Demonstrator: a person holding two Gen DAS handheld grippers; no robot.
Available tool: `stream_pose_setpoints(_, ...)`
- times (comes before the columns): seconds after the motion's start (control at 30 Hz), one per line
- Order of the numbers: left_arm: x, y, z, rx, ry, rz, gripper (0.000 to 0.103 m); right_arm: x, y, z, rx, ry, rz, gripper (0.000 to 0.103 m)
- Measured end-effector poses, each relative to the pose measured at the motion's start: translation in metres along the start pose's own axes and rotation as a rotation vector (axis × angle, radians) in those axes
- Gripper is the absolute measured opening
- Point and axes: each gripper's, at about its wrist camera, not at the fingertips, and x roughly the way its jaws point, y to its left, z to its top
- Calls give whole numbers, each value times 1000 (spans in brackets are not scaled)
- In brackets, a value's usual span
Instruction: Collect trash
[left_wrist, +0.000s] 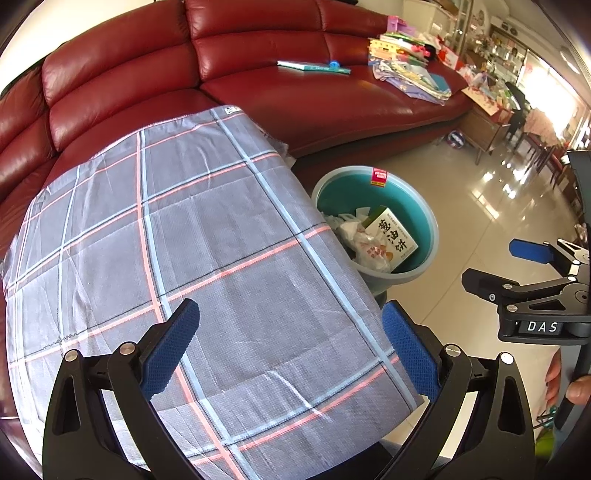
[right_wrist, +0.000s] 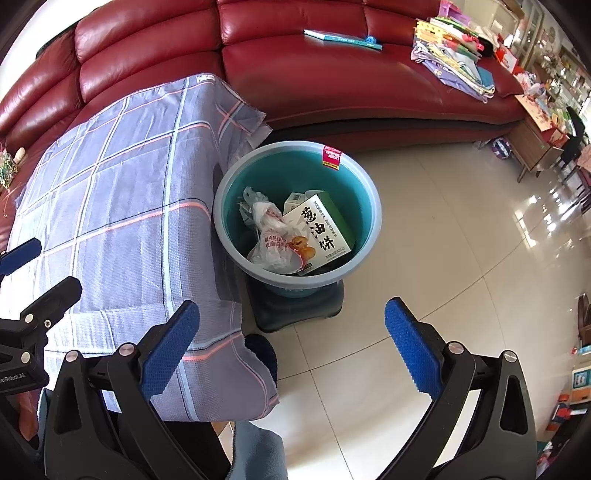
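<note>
A teal bin (right_wrist: 365, 206) stands on the tiled floor beside a table covered by a grey plaid cloth (right_wrist: 122, 206). Inside it lie a green and white food box (right_wrist: 321, 232) and a crumpled plastic bag (right_wrist: 271, 236). The bin also shows in the left wrist view (left_wrist: 421, 214), with the box (left_wrist: 391, 234) and bag (left_wrist: 360, 240) in it. My left gripper (left_wrist: 291, 345) is open and empty above the cloth (left_wrist: 207, 236). My right gripper (right_wrist: 291, 341) is open and empty above the floor, in front of the bin. It also shows in the left wrist view (left_wrist: 517, 266).
A red leather sofa (right_wrist: 332, 74) runs behind the table and bin, with a book (right_wrist: 341, 38) and a pile of papers and clothes (right_wrist: 454, 59) on it. A low wooden cabinet (right_wrist: 535, 144) stands at the far right. The bin sits on a dark base (right_wrist: 295, 310).
</note>
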Motion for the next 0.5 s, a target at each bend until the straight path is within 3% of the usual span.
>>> stream_pose_setpoints(0.37,1,2,1,-13,10,10,99,2,-2,3,-6,-5,-3,96)
stream_pose_setpoints(0.5,7,5,1,-29,34,-18,99,1,-3,4,-9,-11,-13,96)
